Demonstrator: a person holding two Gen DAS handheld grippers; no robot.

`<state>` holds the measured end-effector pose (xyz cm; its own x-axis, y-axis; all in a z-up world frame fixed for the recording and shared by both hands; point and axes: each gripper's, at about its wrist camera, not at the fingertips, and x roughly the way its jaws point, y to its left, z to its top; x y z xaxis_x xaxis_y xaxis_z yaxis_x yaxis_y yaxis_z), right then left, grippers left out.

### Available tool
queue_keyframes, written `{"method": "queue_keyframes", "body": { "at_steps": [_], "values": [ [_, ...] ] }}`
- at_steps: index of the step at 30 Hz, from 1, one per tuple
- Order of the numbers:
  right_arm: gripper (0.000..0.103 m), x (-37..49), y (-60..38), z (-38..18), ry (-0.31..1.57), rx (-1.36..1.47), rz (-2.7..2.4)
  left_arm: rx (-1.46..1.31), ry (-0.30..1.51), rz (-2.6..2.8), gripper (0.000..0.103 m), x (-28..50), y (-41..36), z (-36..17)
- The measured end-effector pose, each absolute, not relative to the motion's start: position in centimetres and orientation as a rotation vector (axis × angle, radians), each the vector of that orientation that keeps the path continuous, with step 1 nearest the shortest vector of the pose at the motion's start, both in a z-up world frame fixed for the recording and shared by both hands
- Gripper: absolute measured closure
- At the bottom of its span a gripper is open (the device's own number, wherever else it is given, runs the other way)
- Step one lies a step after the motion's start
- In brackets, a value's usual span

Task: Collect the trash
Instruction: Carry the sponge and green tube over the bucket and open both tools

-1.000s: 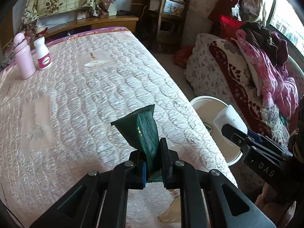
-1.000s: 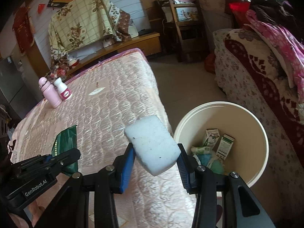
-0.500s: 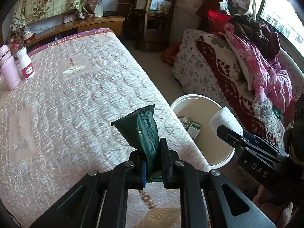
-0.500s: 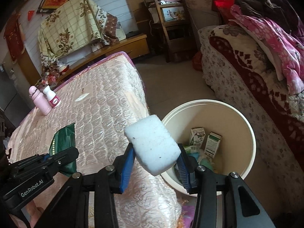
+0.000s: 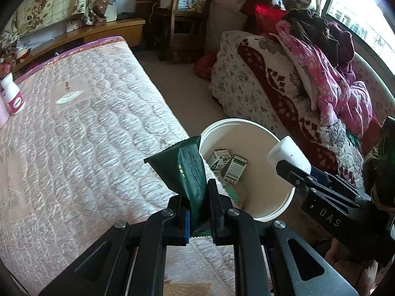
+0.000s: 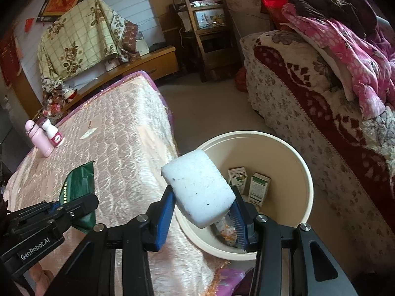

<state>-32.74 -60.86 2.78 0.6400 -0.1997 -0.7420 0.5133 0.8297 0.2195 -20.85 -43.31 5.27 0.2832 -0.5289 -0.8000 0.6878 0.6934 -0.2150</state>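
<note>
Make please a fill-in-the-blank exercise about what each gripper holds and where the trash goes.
1. The left gripper is shut on a dark ____ wrapper.
2. The right gripper holds a white ____ block.
3. Two small cartons lie inside the cream ____ on the floor.
4. A pink bottle stands on the ____.

Missing words: green; foam; bucket; mattress

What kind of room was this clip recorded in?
Most likely a lived-in bedroom at home: a quilted mattress, a sofa piled with clothes, and a wooden chair by the wall.
</note>
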Motion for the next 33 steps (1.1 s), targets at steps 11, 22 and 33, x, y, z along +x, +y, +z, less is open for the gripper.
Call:
{"method": "queue_keyframes", "body": {
  "at_steps": [11,22,33],
  "values": [
    [0.056,-33.8,-63.5,1.5,0.796,0.464,-0.479,0.198,1.011,-0.884,0.09,-21.0,-46.6,4.4],
    [0.053,-34.9,-66.2,-0.1,0.807,0.526,-0.525,0.193,1.065,-0.968,0.09,-20.6,-49.7,2.6],
    [0.035,-35.6,-68.6,-1.8,0.806,0.629,-0.57,0.145,1.077,-0.995,0.043,-20.4,-49.9,1.9]
  ]
}}
